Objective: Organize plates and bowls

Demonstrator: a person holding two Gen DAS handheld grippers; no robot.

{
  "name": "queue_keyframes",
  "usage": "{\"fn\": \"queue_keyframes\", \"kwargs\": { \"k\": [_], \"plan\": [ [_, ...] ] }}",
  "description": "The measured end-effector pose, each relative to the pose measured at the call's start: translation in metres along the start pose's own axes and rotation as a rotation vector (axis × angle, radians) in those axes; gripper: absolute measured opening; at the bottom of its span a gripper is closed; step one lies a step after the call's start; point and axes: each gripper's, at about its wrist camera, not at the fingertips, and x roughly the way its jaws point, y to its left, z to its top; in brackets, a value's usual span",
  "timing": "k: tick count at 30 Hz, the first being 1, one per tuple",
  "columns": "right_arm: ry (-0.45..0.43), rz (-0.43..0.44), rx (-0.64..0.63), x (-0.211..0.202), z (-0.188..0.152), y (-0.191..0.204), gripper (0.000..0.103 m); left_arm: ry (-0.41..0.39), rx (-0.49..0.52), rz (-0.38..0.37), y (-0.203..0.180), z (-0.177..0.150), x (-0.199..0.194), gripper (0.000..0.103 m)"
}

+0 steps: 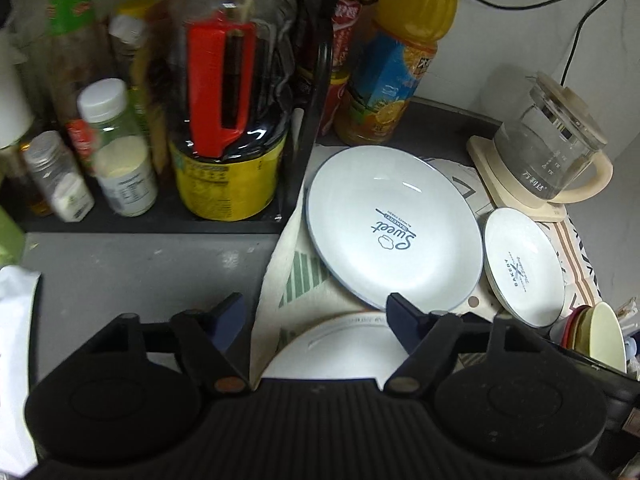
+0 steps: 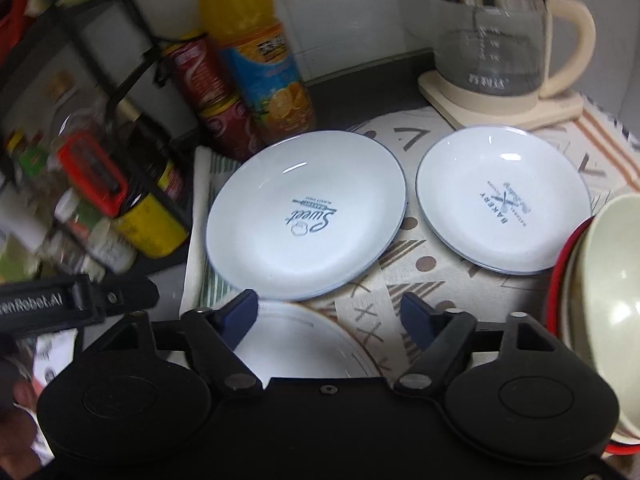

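A large white plate marked "Sweet" [image 1: 394, 226] [image 2: 308, 216] lies on a patterned cloth. A smaller white plate marked "Bakery" [image 1: 522, 266] [image 2: 502, 200] lies to its right, seemingly atop others. A third white plate [image 1: 340, 350] [image 2: 296, 352] lies nearest, partly hidden under both grippers. Stacked bowls, cream inside with a red rim [image 1: 600, 336] [image 2: 600, 304], stand at the right. My left gripper [image 1: 316, 316] is open and empty above the near plate's edge. My right gripper [image 2: 330, 316] is open and empty above the same plate. The left gripper's body shows in the right wrist view [image 2: 76, 300].
A black rack [image 1: 308, 128] with oil and spice bottles stands at the left. An orange juice bottle [image 1: 396, 64] [image 2: 260, 56] and red cans [image 2: 212, 96] stand at the back. A glass kettle [image 1: 556, 148] [image 2: 500, 40] sits on its base at the back right.
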Motion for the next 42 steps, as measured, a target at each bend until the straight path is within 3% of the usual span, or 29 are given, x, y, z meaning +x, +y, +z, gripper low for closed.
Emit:
{"fn": "queue_keyframes", "kwargs": {
  "k": [4,13,21,27,35,37,38,42],
  "plan": [
    [0.003,-0.008,0.085,0.015,0.005,-0.008,0.064,0.043,0.005,-0.034,0.005,0.01,0.023,0.055],
    [0.031,-0.018,0.249,0.05,0.004,-0.037,0.047,0.104,0.015,-0.092,0.01,0.019,0.065,0.033],
    [0.085,0.026,0.34,0.077,0.002,-0.047,0.031,0.115,-0.01,-0.142,0.016,0.023,0.089,0.028],
    [0.082,0.04,0.306,0.085,0.004,-0.041,0.03,0.108,-0.077,-0.178,0.025,0.018,0.096,0.028],
    [0.047,0.069,0.401,0.095,0.012,-0.052,0.028,0.11,-0.144,-0.211,0.032,0.015,0.103,0.02],
    [0.043,0.072,0.43,0.096,0.012,-0.056,0.021,0.115,-0.166,-0.228,0.031,0.014,0.106,0.014],
    [0.048,0.061,0.433,0.096,0.012,-0.058,0.012,0.114,-0.163,-0.225,0.03,0.015,0.106,0.014],
    [0.036,0.077,0.433,0.087,0.009,-0.061,0.009,0.099,-0.143,-0.23,0.025,0.017,0.099,0.013]
  ]
}}
